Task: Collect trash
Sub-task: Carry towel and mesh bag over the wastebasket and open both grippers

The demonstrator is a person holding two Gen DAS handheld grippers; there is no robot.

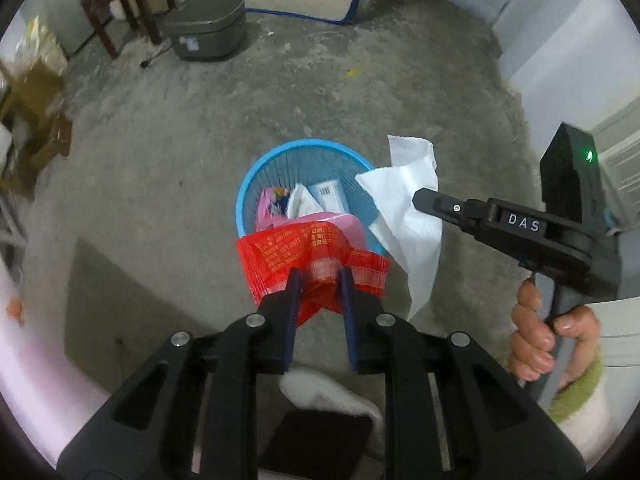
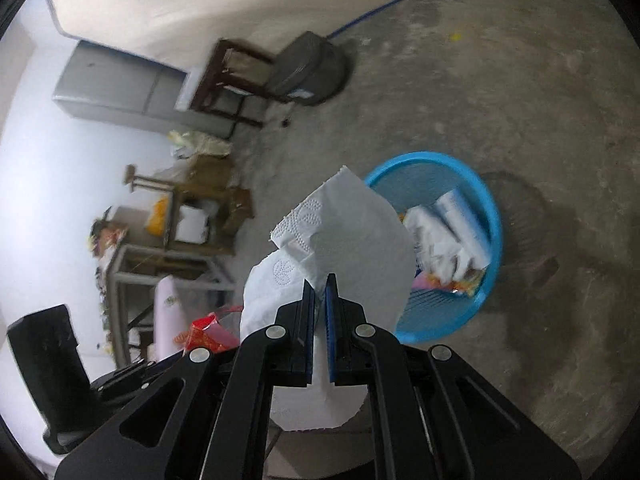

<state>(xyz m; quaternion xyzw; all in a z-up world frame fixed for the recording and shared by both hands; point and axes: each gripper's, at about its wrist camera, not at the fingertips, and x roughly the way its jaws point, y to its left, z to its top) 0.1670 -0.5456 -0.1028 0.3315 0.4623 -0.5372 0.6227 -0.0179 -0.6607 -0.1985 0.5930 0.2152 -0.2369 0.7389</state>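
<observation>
A blue plastic basket (image 1: 256, 172) stands on the concrete floor and holds a pink wrapper, white paper and a small box. My left gripper (image 1: 319, 276) hangs just over its near rim, shut on a crumpled red plastic wrapper (image 1: 296, 248). My right gripper (image 1: 418, 196) comes in from the right, shut on a sheet of white tissue paper (image 1: 404, 184) that dangles over the basket's right rim. In the right wrist view the tissue (image 2: 360, 232) is pinched between the jaws of the right gripper (image 2: 320, 280), with the basket (image 2: 494, 216) beyond it and the red wrapper (image 2: 204, 330) at lower left.
A grey lidded bin (image 1: 208, 28) and a dark wooden stool (image 1: 120, 8) stand at the far side. Cardboard boxes (image 1: 36, 120) clutter the left. A hand (image 1: 536, 340) with a green cuff grips the right tool's handle. Bare floor surrounds the basket.
</observation>
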